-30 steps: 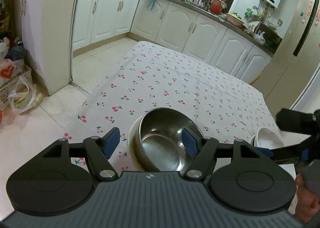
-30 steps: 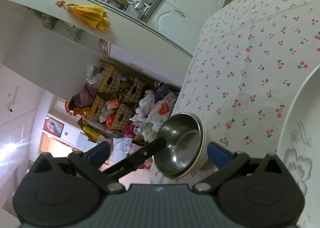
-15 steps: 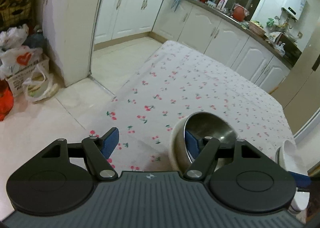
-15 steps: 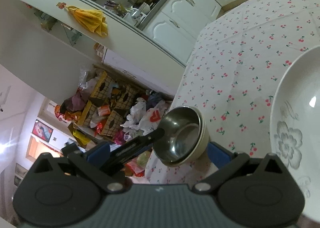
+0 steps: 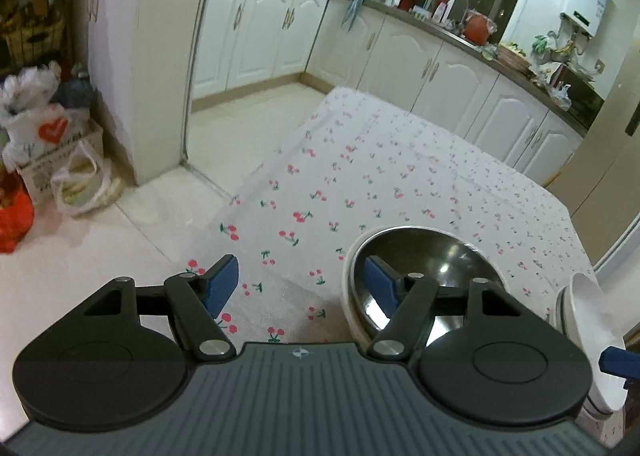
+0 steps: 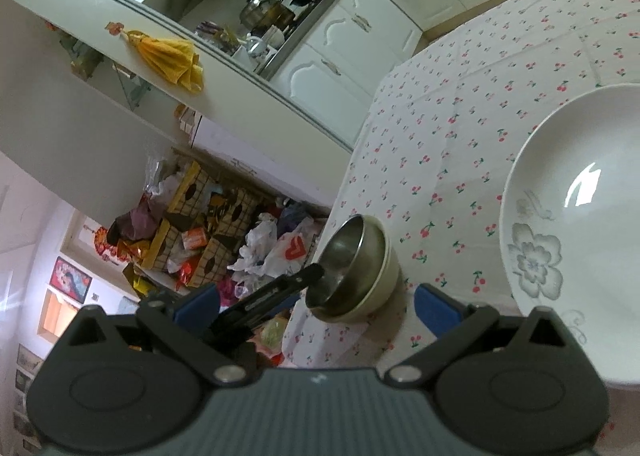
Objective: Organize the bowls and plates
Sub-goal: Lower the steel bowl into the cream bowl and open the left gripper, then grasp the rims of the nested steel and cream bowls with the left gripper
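While the left gripper [image 5: 300, 282] holds its jaws spread wide, the right finger [image 5: 378, 282] sits inside a steel bowl [image 5: 436, 256], which is nested in a cream bowl [image 6: 390, 268] on the cherry-print counter [image 5: 400, 183]. The right gripper [image 6: 316, 306] also has its jaws spread, gripping nothing. Just right of those jaws lies a white floral plate [image 6: 576, 232].
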`<move>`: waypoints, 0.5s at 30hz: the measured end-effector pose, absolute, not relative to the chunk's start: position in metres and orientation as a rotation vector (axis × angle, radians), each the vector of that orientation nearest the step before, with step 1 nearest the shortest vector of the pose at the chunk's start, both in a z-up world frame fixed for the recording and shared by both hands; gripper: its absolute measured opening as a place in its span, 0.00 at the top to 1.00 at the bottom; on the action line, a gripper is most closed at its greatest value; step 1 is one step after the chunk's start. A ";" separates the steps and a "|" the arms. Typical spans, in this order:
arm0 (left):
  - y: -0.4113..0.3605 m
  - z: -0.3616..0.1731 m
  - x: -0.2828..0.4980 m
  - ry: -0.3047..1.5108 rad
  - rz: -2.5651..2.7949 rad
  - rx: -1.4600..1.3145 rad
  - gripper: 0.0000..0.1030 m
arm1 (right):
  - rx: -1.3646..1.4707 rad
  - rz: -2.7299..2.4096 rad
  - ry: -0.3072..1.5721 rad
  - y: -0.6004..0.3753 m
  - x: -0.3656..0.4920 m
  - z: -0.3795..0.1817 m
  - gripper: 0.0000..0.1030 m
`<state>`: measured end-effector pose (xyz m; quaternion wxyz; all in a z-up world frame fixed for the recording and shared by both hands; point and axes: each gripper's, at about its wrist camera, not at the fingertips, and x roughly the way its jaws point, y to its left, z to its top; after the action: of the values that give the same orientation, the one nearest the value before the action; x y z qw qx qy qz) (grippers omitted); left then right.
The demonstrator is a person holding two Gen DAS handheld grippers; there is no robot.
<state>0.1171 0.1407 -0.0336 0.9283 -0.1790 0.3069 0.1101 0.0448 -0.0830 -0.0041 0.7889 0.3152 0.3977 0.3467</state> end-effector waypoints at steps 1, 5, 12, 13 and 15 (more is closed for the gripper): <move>0.138 -0.030 0.113 0.616 0.220 -0.355 0.14 | 0.686 0.741 0.850 -0.085 0.042 -0.005 0.01; 0.128 -0.020 0.097 0.584 0.196 -0.317 0.08 | 0.701 0.702 0.815 -0.094 0.026 -0.012 0.01; 0.118 -0.021 0.080 0.587 0.135 -0.306 0.04 | 0.673 0.658 0.750 -0.103 -0.002 -0.020 0.01; 0.117 -0.021 0.079 0.589 0.129 -0.302 0.04 | 0.662 0.646 0.739 -0.104 -0.007 -0.021 0.01; 0.114 -0.022 0.074 0.594 0.114 -0.301 0.03 | 0.647 0.629 0.727 -0.105 -0.014 -0.024 0.01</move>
<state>0.0736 0.1144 -0.0218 0.9435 -0.1476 0.2915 0.0562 -0.0144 -0.1053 -0.0242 0.8369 0.3055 0.3435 0.2972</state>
